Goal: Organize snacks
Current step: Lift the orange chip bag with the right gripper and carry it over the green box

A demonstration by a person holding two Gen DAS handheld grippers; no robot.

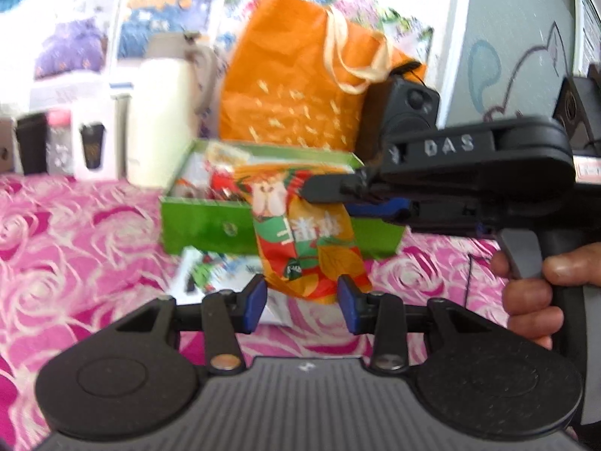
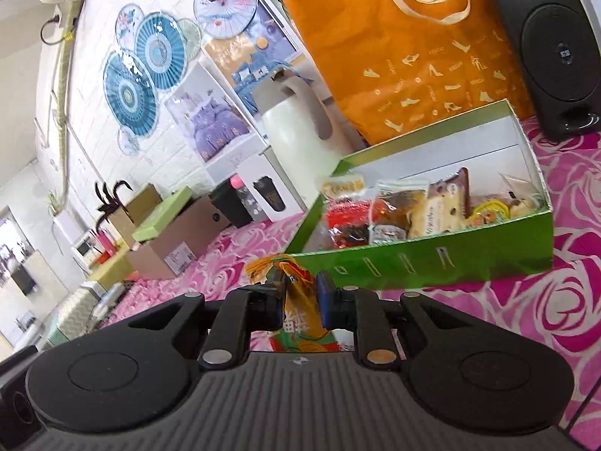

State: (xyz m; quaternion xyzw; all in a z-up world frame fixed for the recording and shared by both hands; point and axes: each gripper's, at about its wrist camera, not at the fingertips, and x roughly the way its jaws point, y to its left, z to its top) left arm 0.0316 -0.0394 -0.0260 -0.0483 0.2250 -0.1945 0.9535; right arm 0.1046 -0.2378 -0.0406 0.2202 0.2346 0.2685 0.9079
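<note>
Behind the green box, an orange bag and a speaker are standing. Snacks are lying inside the box. The right gripper is squeezing a snack packet; the left gripper is sitting narrow at its bottom edge, grip unclear.

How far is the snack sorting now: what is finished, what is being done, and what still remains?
Done: several snack packets already lie in the green box. In hand: the right gripper is shut on an orange snack bag, held in the air before the box; the left gripper is open below the bag, its jaws not pressing it. Left: this bag must go in, and another packet lies on the pink cloth.
</note>
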